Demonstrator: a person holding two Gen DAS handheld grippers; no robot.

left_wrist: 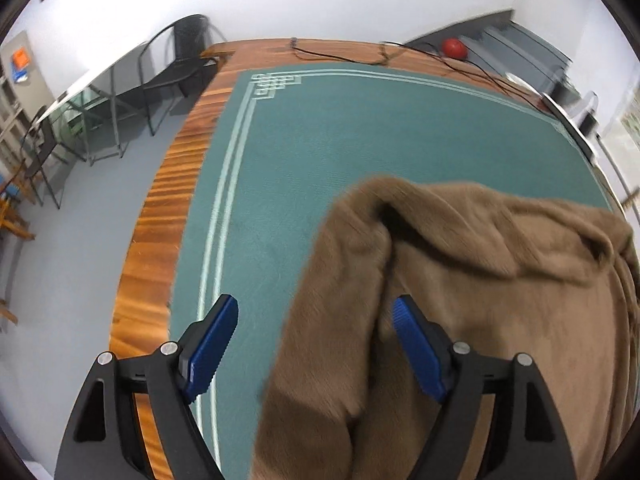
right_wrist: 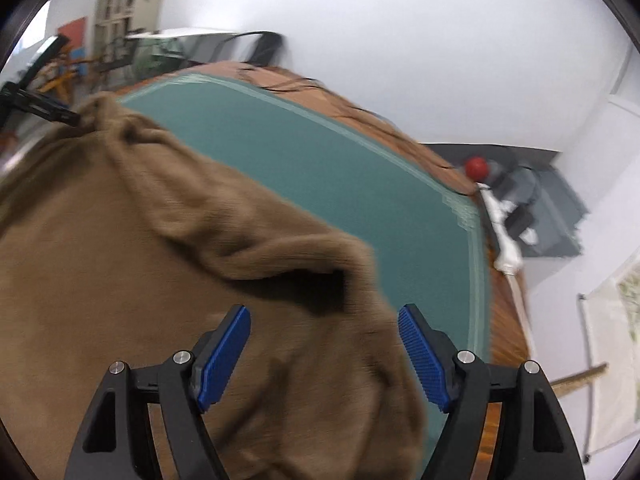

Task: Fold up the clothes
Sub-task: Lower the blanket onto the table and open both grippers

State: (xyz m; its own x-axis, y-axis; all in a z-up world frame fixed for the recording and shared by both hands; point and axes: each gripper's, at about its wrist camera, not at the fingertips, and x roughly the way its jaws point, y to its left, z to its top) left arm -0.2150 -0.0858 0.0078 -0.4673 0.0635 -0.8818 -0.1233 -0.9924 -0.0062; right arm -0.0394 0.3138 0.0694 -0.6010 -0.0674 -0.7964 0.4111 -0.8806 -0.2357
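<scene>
A brown fleece garment (left_wrist: 480, 280) lies bunched on a green mat (left_wrist: 320, 140) on a wooden table (left_wrist: 160, 208). My left gripper (left_wrist: 316, 320) is open, its blue pads (left_wrist: 212, 344) standing apart over the garment's left edge, a folded sleeve-like part between them. In the right wrist view the same garment (right_wrist: 120, 260) fills the left and middle. My right gripper (right_wrist: 324, 332) is open above the garment's right edge, with nothing between its pads. The other gripper (right_wrist: 36, 104) shows at the far left, at the garment's far corner.
Black cables (left_wrist: 340, 56) run along the table's far edge. A red ball (left_wrist: 454, 48) sits on grey steps beyond the table. A glass table and chairs (left_wrist: 100, 112) stand on the floor to the left. White objects (right_wrist: 504, 236) lie at the table's right edge.
</scene>
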